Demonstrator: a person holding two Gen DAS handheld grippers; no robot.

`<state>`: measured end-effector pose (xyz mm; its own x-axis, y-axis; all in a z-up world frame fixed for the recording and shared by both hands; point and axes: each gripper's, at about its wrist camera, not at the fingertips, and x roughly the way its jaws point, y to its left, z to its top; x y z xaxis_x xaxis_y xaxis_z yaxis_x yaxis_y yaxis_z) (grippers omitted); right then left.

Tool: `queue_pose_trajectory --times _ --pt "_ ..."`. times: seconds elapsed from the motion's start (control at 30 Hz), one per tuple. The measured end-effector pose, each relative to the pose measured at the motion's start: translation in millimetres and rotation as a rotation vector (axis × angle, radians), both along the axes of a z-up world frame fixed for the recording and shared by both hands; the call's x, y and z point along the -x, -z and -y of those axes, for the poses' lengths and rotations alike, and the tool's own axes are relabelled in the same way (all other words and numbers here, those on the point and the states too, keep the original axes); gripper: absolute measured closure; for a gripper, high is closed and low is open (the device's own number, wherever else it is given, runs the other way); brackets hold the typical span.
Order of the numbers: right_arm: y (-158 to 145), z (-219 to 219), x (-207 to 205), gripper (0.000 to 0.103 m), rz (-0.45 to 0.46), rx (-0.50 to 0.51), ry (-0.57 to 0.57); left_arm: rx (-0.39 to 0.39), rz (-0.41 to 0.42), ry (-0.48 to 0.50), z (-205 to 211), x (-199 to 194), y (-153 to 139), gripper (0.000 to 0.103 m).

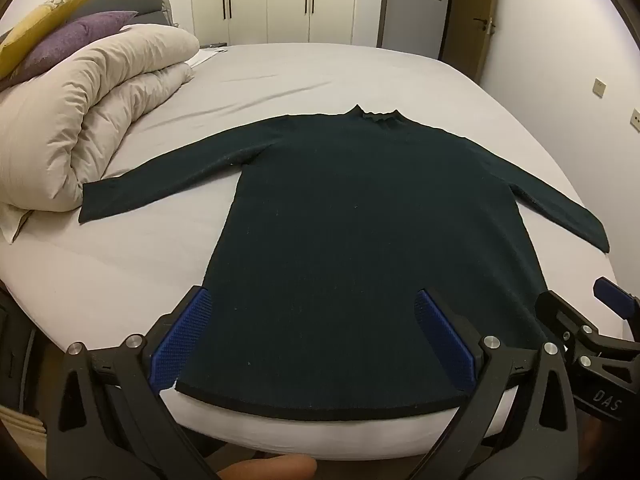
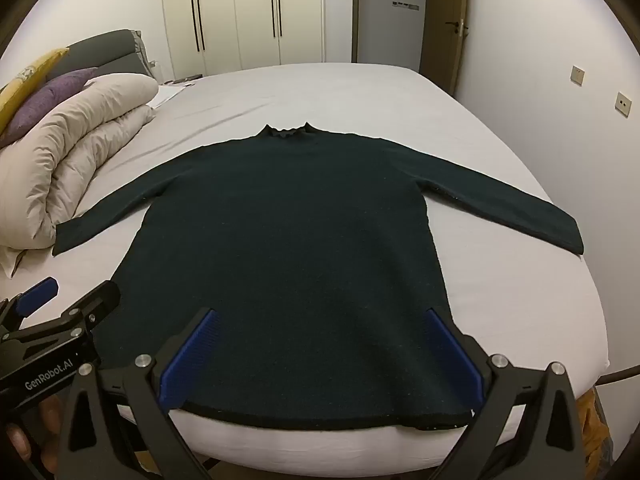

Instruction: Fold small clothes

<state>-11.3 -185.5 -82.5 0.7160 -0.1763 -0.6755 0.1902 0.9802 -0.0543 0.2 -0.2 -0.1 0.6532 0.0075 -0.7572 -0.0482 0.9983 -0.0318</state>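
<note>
Between spread fingers (image 1: 182, 340), apparently: sweater (image 1: 360, 240).

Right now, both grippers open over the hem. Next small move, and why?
Probably bring the left gripper over to the left sleeve's cuff and pinch it, to fold that sleeve across the body. The sweater lies flat on the bed, sleeves spread, nothing folded yet. The right gripper is open too, holding nothing.

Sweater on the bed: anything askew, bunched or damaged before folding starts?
Nothing stands out. The dark green sweater lies flat on the grey sheet, both sleeves spread, collar away from the cameras, hem straight at the near mattress edge. Both tongs, left and right, are open over the hem.
</note>
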Motion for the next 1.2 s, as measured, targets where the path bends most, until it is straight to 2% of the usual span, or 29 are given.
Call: queue_pose_trajectory --times 1.2 --pt "-1.4 5.8 -0.8 0.0 -0.002 0.008 0.006 0.008 -0.007 -0.015 -10.8 0.2 11.4 0.0"
